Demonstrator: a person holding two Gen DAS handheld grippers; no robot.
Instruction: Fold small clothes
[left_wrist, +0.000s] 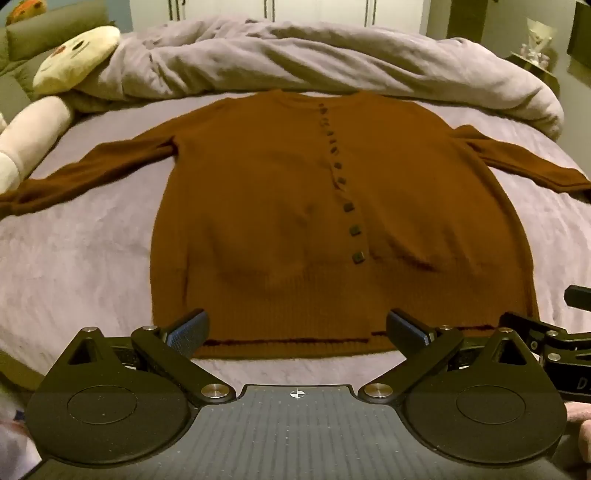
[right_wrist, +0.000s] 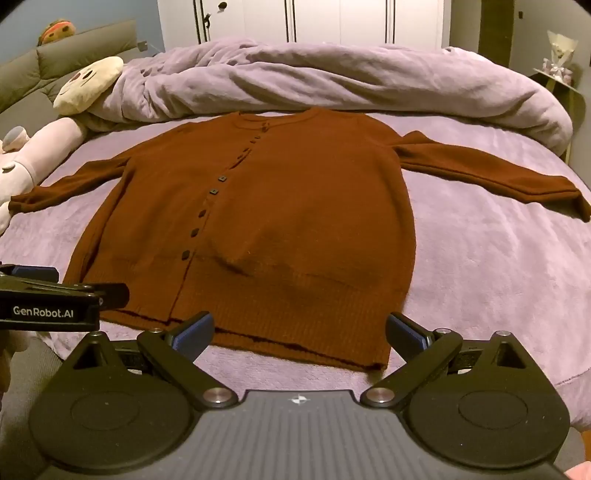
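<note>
Brown cardigan (left_wrist: 280, 221) lies flat on the bed (left_wrist: 85, 258), front up, buttoned, both sleeves spread outward. Its ribbed hem is the edge nearest both tools; its collar is the far edge. A row of dark square buttons (left_wrist: 349, 208) runs from collar toward hem. Slight wrinkles show above the ribbing.

Left tool (left_wrist: 297, 330): jaws spread fully wide, nothing between the blue pads, no contact with the knit. It hangs just short of the hem, which spans the gap ahead of it.

Right tool (right_wrist: 299, 332): jaws likewise fully apart, holding nothing. The hem's right corner lies directly ahead of it. The left tool is visible at its left side.

Beyond the cardigan, a bunched grey-lilac duvet (right_wrist: 332, 85) lies across the bed. Plush toys (left_wrist: 74, 62) sit far left. White cupboard doors (right_wrist: 332, 22) stand behind.
</note>
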